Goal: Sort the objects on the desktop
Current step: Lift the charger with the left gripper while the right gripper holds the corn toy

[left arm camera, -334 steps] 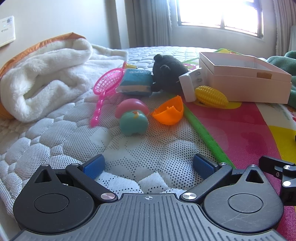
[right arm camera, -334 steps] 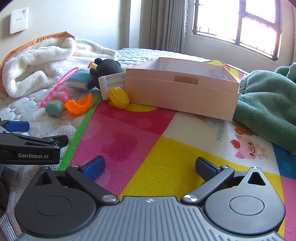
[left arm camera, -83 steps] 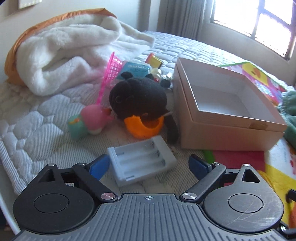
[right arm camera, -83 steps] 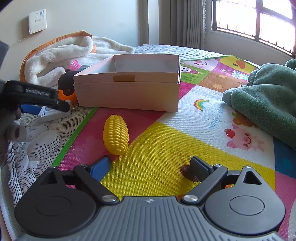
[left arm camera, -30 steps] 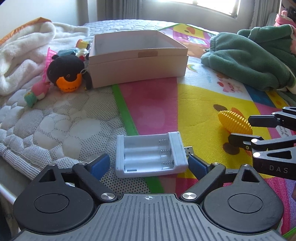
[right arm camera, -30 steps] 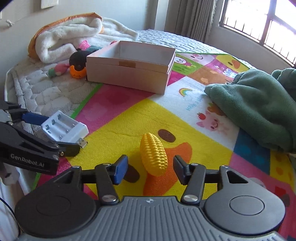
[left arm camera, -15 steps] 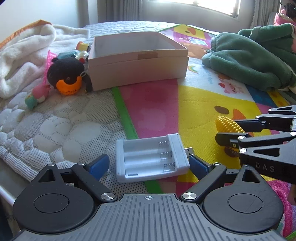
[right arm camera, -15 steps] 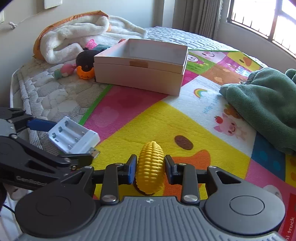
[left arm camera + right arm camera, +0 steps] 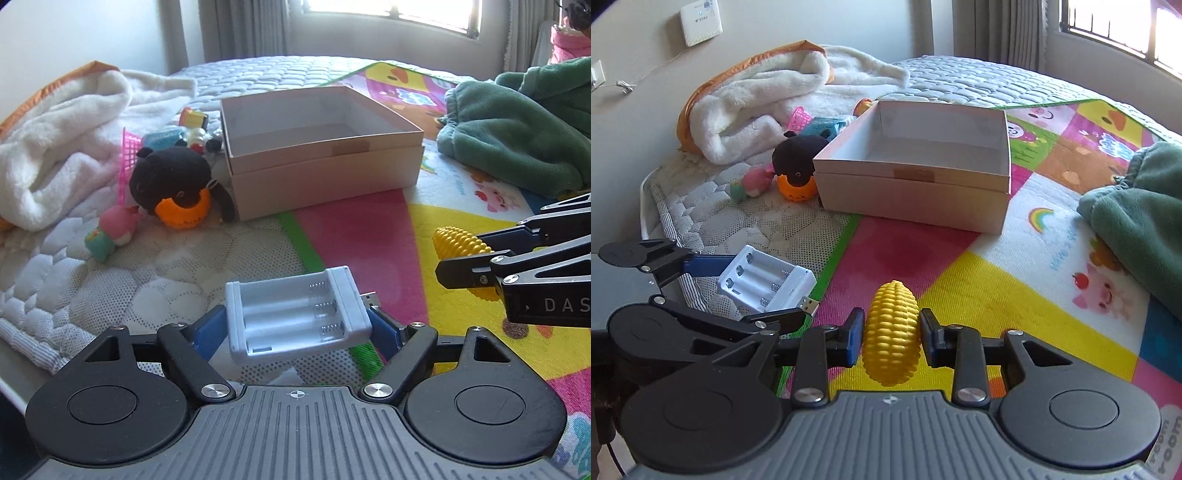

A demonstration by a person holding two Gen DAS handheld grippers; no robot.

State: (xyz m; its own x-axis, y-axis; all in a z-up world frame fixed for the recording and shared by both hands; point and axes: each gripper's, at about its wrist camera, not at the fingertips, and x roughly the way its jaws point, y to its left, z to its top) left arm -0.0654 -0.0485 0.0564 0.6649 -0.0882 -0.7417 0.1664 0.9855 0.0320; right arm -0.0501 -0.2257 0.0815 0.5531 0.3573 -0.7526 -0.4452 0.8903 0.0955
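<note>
A white battery charger (image 9: 295,314) with a USB plug sits tilted between the blue pads of my left gripper (image 9: 297,328). Its jaws are closing, both pads touch the charger's ends, and it hangs just above the mattress edge. The right wrist view shows the same charger (image 9: 764,280) at lower left. My right gripper (image 9: 892,338) is shut on a yellow toy corn cob (image 9: 892,332), held above the play mat. An open, empty pink cardboard box (image 9: 912,195) stands further back in the middle.
A black plush toy (image 9: 170,181) on an orange shell, a pink and teal toy (image 9: 110,232), a pink net and small items crowd the box's left side. A white blanket (image 9: 55,155) lies far left, a green blanket (image 9: 509,136) right. The mattress edge (image 9: 653,221) is near left.
The left jaws have drawn in onto the charger and raised it off the bed. The right gripper, shut on the corn, has lifted it from the mat toward the box.
</note>
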